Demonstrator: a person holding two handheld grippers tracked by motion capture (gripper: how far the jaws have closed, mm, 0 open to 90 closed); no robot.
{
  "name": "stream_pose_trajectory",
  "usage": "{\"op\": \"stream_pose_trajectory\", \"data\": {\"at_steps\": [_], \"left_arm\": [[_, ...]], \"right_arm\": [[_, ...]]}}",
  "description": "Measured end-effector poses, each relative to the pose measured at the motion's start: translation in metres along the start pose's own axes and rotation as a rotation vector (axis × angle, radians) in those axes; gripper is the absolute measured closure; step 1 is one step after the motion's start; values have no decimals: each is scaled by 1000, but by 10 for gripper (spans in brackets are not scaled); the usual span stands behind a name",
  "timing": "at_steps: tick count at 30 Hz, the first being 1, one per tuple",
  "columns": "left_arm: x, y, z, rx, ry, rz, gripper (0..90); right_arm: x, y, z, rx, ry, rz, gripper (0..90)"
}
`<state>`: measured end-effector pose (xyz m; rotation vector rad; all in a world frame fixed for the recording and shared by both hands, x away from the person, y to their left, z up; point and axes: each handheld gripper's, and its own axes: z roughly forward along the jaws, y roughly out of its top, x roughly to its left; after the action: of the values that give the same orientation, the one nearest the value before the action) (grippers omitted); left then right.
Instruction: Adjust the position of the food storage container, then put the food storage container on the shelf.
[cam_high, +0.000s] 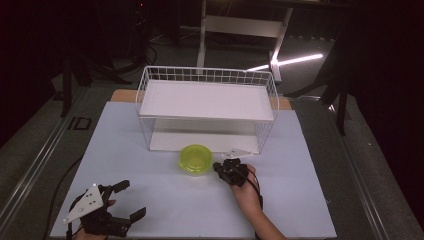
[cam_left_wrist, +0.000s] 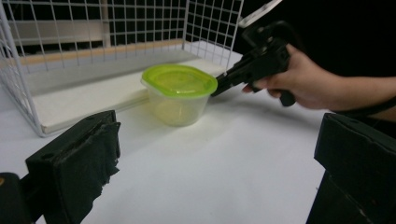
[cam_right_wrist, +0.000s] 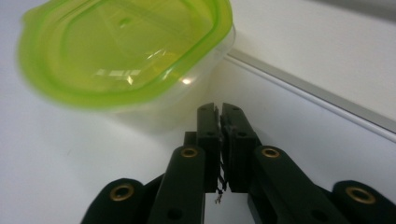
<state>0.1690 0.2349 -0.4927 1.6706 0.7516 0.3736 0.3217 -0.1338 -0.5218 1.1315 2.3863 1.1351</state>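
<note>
Right gripper at the lidded tub

We see the clear round plastic container with a lime-green lid (cam_high: 195, 159) on the white tabletop (cam_high: 165, 200), just before the white wire shelf rack (cam_high: 207, 107) — directly ahead of our right gripper (cam_right_wrist: 219, 108), jaws nearly closed on nothing (tips just short of its wall); the left gripper (cam_high: 131, 198) stands wide, well apart.
</note>
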Motion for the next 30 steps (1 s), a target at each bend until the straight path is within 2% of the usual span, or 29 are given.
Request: {"op": "stream_pose_trajectory", "data": {"at_steps": [3,6,9,10,11,12,15,17,19,22,24,27,30], "left_arm": [[1,-1,1,-3,-9,11,12],[1,0,2,-2,1,36,12],[1,0,3,0,-1,39,12],[0,2,5,12,-9,52,12],[-2,3,7,26,-24,50,12],[-3,5,9,29,-39,40,11],[-5,10,12,41,-78,13,11],[-5,11,14,46,-92,0,11],[-6,14,16,52,-92,-1,11],[-7,19,20,63,-92,9,11],[-6,25,25,63,-97,0,11],[-5,30,29,61,-95,7,11],[-4,38,36,60,-85,15,11]], "right_arm": [[4,-6,-15,-19,7,-39,798],[12,-9,-31,-38,13,-77,683],[14,-9,-37,-52,13,-89,637],[16,-9,-44,-69,22,-92,577],[23,-9,-57,-95,12,-113,461],[26,-9,-61,-103,8,-119,450],[33,-9,-72,-132,21,-117,310],[36,-9,-75,-144,21,-116,286],[42,-9,-82,-170,29,-121,190],[44,-8,-86,-191,32,-118,154],[45,-5,-90,-210,56,-112,126],[43,-1,-92,-224,72,-100,125],[43,1,-93,-241,81,-108,125]]}}
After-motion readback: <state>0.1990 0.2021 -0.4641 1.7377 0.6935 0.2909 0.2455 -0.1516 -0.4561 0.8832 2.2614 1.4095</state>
